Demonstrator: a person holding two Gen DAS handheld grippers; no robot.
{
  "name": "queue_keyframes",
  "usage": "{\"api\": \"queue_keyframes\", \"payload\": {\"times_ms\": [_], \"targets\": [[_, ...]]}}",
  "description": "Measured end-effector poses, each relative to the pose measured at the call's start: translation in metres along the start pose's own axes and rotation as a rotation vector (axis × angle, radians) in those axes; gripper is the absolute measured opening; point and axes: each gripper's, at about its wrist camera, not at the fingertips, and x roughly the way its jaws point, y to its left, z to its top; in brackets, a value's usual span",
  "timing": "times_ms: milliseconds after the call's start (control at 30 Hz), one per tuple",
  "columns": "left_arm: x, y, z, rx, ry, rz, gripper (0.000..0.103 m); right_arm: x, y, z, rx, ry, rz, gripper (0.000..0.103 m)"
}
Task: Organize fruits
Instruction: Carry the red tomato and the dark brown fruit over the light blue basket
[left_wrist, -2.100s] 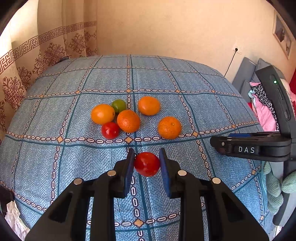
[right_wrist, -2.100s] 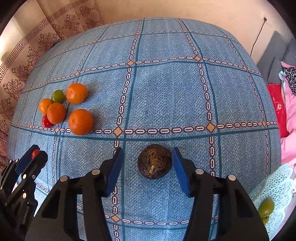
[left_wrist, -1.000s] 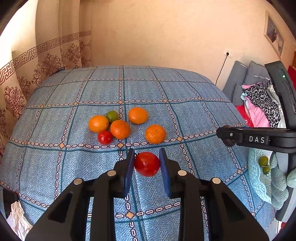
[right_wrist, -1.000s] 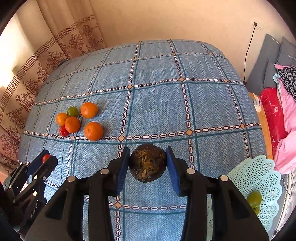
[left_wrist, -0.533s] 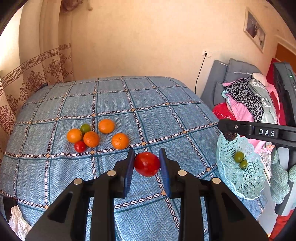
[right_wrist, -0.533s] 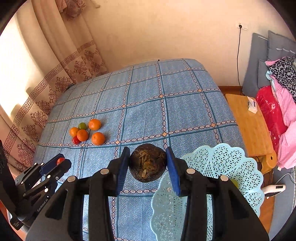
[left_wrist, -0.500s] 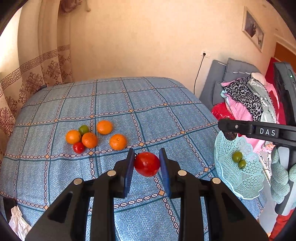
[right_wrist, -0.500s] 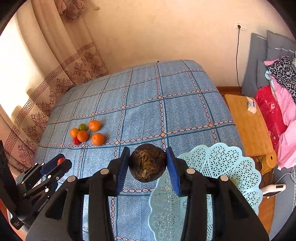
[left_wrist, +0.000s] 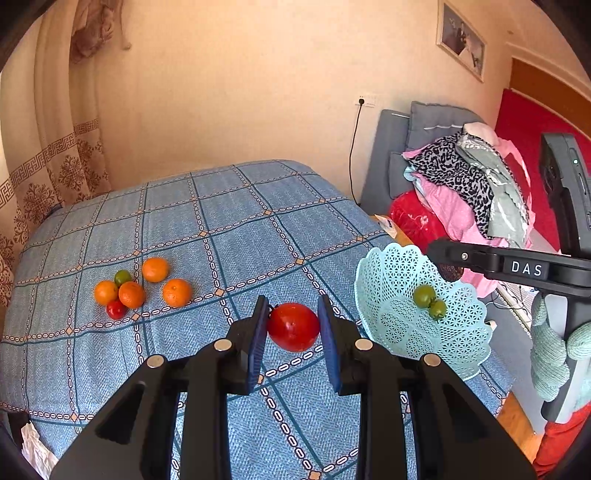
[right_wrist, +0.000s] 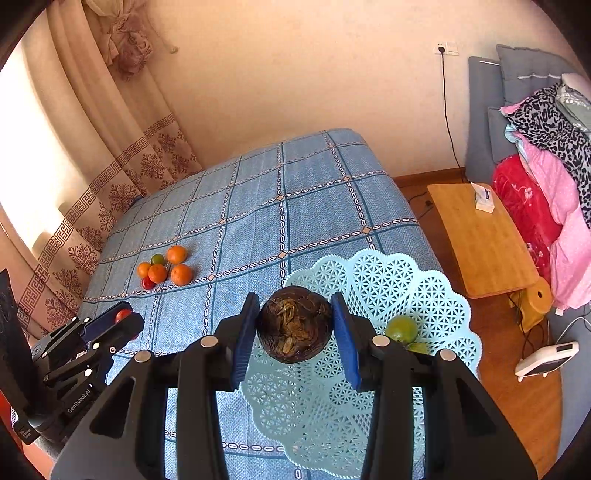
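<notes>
My left gripper (left_wrist: 293, 326) is shut on a red tomato (left_wrist: 293, 327), held in the air above the blue checked bedspread (left_wrist: 221, 236), just left of a pale blue lattice basket (left_wrist: 391, 280). Two green fruits (left_wrist: 429, 301) lie in that basket. My right gripper (right_wrist: 294, 327) is shut on a dark brown round fruit (right_wrist: 294, 327) and hangs over the basket (right_wrist: 388, 280). A green fruit (right_wrist: 402, 329) lies in the basket beside its right finger. The left gripper (right_wrist: 122, 320) shows at the lower left of the right wrist view.
A cluster of several oranges (left_wrist: 155, 269), a small green fruit (left_wrist: 122, 277) and a small tomato (left_wrist: 116, 309) lies on the bedspread at left. Beyond the bed's right edge are a wooden side table (right_wrist: 480, 236), piled clothes (left_wrist: 465, 181) and a white device (right_wrist: 546, 358) on the floor.
Both grippers have risen and swung right with their fruit. The basket has come into both views, and the right gripper now hangs over it. The right gripper closed on the brown fruit earlier.
</notes>
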Motion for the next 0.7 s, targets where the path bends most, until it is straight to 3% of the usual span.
{"api": "queue_keyframes", "payload": {"times_ms": [700], "targets": [[0.044, -0.089, -0.02, 0.164, 0.114, -0.073, 0.027, 0.0, -0.06, -0.052, 0.129, 0.021, -0.001, 0.041]]}}
